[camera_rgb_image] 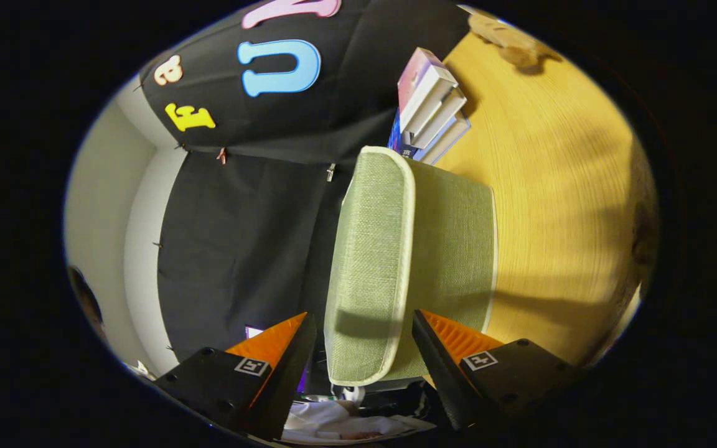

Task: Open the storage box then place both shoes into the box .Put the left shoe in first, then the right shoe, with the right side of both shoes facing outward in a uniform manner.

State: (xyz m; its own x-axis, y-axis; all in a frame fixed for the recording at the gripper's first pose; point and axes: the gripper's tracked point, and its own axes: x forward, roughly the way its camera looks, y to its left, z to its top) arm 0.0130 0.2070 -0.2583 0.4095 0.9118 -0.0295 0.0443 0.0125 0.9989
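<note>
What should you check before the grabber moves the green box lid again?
1. Lid between the fingers: ok, the green fabric lid sits in the gap of the gripper.
2. Both fingers pressing on the lid: cannot tell; gaps seem to show on each side.
3. Box opened fully: cannot tell, its inside is hidden.
4. Books clear of the lid: ok, they lie beyond it on the wooden table.
5. Shoes ready nearby: cannot tell.
</note>
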